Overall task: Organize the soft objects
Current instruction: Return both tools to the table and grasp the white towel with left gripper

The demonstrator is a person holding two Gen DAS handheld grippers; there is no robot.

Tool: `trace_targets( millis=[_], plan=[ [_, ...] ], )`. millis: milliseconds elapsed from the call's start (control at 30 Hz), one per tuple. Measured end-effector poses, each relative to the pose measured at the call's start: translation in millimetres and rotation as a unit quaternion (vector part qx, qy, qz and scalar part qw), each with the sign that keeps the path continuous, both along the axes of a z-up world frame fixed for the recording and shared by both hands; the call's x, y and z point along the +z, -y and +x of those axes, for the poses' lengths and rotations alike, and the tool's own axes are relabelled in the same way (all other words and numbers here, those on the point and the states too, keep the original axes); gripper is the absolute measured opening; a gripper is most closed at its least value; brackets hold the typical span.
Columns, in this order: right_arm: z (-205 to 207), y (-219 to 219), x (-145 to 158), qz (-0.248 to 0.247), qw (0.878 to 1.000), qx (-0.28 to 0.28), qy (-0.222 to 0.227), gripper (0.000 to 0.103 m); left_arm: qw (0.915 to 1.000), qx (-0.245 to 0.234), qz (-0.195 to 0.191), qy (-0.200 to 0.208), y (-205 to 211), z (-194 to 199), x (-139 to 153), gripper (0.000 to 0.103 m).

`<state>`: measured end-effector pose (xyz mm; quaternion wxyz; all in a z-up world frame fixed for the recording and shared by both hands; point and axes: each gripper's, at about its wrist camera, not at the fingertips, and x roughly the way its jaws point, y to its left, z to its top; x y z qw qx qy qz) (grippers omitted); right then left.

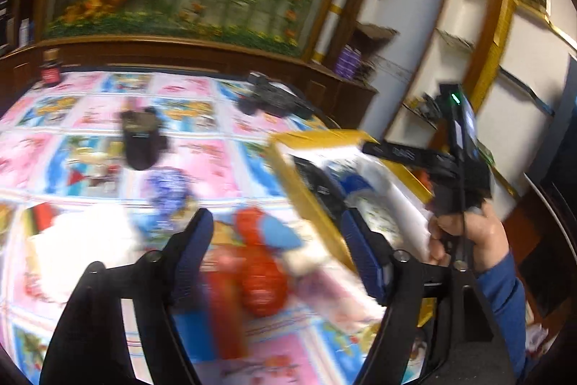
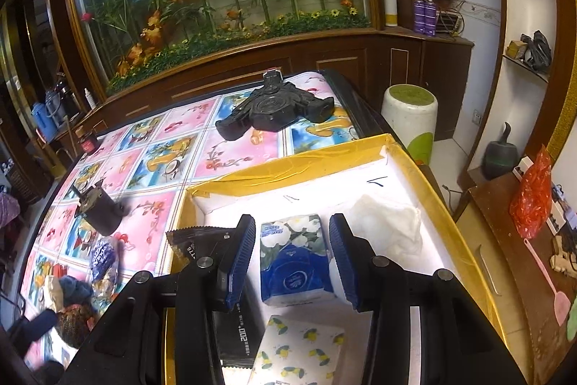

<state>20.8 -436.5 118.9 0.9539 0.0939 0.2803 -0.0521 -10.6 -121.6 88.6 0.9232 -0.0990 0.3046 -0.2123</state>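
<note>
My left gripper (image 1: 277,237) is open above a red and blue soft toy (image 1: 265,262) lying on the patterned tablecloth (image 1: 202,165); the view is blurred. A blue-white pouch (image 1: 167,188) and a white soft item (image 1: 83,237) lie near it. My right gripper (image 2: 294,255) is open over the yellow box (image 2: 288,161), its fingers either side of a blue floral tissue pack (image 2: 294,258) that lies in the box. Also in the box are a white soft wad (image 2: 389,226), a lemon-print pack (image 2: 299,352) and a black packet (image 2: 202,246).
A dark cup-shaped object (image 2: 99,208) and a black three-armed device (image 2: 277,110) sit on the table. A small dark bottle (image 2: 86,141) stands at the far corner. A white-green stool (image 2: 411,118) stands beyond the box. Wooden cabinets and a planted display line the back.
</note>
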Motion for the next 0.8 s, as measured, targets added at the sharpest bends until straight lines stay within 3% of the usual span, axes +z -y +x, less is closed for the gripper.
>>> trace_targets(
  millis=[100,167,300,367,467,533,667,700,733,800],
  plan=[
    [0,1,1,-0.003,1.000,0.001,0.000,0.043,0.9976,0.069,-0.007,0.000,-45,2,-4,0.080],
    [-1,1,1,-0.001,1.000,0.008,0.001,0.043,0.9938,0.109,-0.003,-0.021,-65,11,-12,0.081],
    [-7,-14,3,0.022,0.999,0.044,0.009,0.043,0.9884,0.131,-0.017,-0.075,-82,30,-34,0.080],
    [-14,-25,6,0.040,0.994,0.105,0.011,0.046,0.9866,0.133,-0.022,-0.092,-85,36,-41,0.080],
    [-31,-59,10,0.012,0.977,0.214,0.017,0.054,0.9848,0.137,-0.015,-0.105,-87,40,-48,0.080],
    [-45,-93,8,-0.017,0.955,0.296,0.022,0.054,0.9837,0.133,-0.021,-0.119,-88,44,-53,0.081],
    [-58,-142,-6,-0.052,0.920,0.389,0.002,0.054,0.9815,0.118,-0.051,-0.142,-96,50,-65,0.079],
    [-59,-149,-8,-0.062,0.915,0.399,-0.005,0.054,0.9813,0.118,-0.054,-0.142,-98,49,-66,0.071],
    [-60,-156,-12,-0.074,0.910,0.408,-0.010,0.054,0.9810,0.122,-0.050,-0.142,-99,49,-66,0.056],
    [-60,-165,-17,-0.089,0.907,0.412,-0.018,0.054,0.9807,0.126,-0.040,-0.144,-97,50,-67,0.050]
  ],
)
